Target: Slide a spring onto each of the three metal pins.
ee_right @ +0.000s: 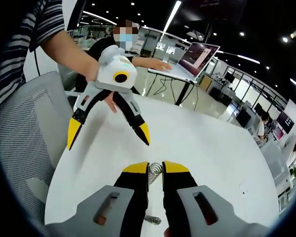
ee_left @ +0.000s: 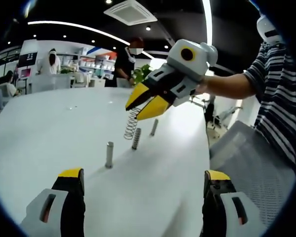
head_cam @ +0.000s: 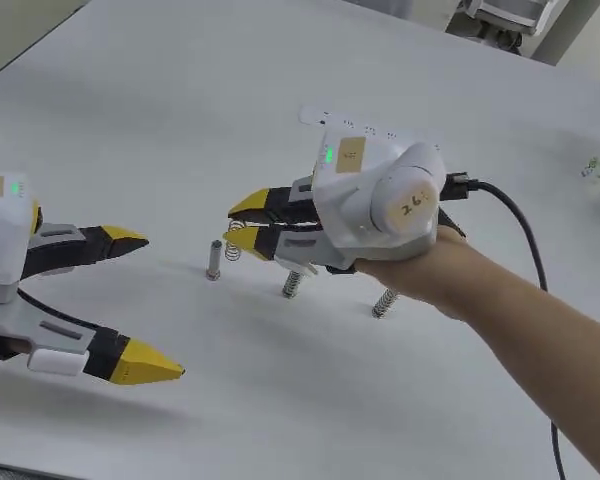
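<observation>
My headset looks forward and down at the white tabletop (head_cam: 180, 100) from close above. The left gripper view skims low across it toward my right gripper (ee_left: 134, 112); the right gripper view faces back at my left gripper (ee_right: 108, 143). They share its middle.

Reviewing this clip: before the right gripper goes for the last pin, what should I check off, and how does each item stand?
1. Spring gripped by the right gripper: ok, it is pinched between the jaw tips.
2. Bare pin free to take it: ok, nothing is on it.
3. Middle pin and end pin carry springs: ok.
4. Spring lined up over the bare pin: not ok. In the head and left gripper views it hangs to one side of the pin's top.
5. Left gripper out of the way: ok, it is open and apart from the pins.
6. Spring axis parallel to the pin: cannot tell.
</observation>
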A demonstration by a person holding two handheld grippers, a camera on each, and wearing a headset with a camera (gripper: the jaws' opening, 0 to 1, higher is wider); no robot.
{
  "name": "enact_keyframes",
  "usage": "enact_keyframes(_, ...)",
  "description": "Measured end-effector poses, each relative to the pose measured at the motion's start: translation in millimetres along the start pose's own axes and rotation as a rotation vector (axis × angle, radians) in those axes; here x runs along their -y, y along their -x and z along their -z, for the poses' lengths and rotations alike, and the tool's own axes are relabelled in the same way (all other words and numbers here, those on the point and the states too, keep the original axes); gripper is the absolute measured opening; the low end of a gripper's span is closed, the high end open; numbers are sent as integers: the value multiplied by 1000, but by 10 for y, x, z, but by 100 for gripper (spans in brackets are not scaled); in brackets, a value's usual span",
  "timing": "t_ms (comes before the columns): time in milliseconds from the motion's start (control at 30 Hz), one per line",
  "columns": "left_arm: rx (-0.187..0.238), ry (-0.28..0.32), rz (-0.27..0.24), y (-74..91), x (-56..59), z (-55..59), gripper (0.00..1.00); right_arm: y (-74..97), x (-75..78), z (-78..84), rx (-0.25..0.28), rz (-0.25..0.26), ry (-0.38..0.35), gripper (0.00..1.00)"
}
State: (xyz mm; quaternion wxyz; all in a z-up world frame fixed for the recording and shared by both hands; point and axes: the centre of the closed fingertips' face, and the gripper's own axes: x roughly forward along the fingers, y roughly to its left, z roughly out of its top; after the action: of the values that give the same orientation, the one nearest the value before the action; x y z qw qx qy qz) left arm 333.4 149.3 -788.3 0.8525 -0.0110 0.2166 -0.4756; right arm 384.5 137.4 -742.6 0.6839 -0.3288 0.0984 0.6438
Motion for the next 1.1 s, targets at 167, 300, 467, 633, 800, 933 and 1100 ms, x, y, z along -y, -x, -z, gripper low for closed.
enact_keyframes(167,0,5,-2,3,3,11,98,-21,55,-9,3,11,-7,7)
enact_keyframes(300,-3,7,-5,-1,5,21,98,-34,97,-39,12,19,-20,7)
enact_keyframes(467,2,6,-6,-3,11,12,98,-59,134,-51,17,23,-35,7)
enact_keyframes(633,-2,10,-1,3,22,28,98,-84,148,-39,15,25,-40,7)
enact_keyframes(800,-4,11,-3,9,15,40,98,-108,176,-26,12,29,-53,7)
enact_keyframes(933,-2,10,-5,11,10,36,98,-140,199,-20,14,28,-73,7)
enact_keyframes(1100,0,13,-5,18,13,30,98,-178,201,14,7,22,-91,7)
